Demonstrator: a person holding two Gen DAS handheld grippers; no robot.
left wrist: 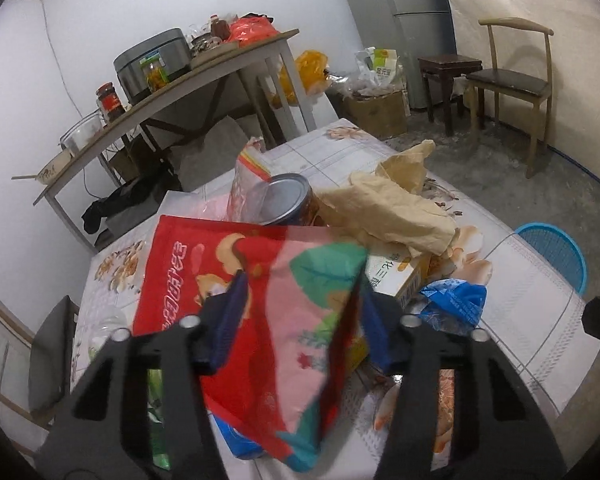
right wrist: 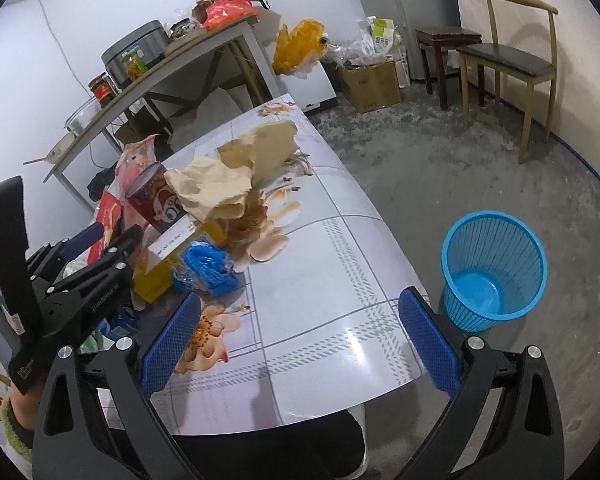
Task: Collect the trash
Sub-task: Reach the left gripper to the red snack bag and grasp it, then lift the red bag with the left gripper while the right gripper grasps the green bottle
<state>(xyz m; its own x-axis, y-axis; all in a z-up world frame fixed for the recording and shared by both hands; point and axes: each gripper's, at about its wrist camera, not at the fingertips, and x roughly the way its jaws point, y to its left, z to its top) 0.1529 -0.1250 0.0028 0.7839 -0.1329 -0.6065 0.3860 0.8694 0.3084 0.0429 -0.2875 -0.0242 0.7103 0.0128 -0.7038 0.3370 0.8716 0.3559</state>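
Left gripper (left wrist: 300, 312) pinches the red snack bag (left wrist: 260, 304), apparently firmly.
Right gripper (right wrist: 300, 344) gapes empty above the table (right wrist: 320, 280), free for the blue wastebasket (right wrist: 494, 268).

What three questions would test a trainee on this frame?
1. True or false: the bin stands on the table.
2. What is between the pads of the left gripper? A) snack bag B) can C) brown paper
3. Is the right gripper open or shut, and does it hold anything?

Key:
1. False. It is on the floor beside the table.
2. A.
3. Open, and it holds nothing.
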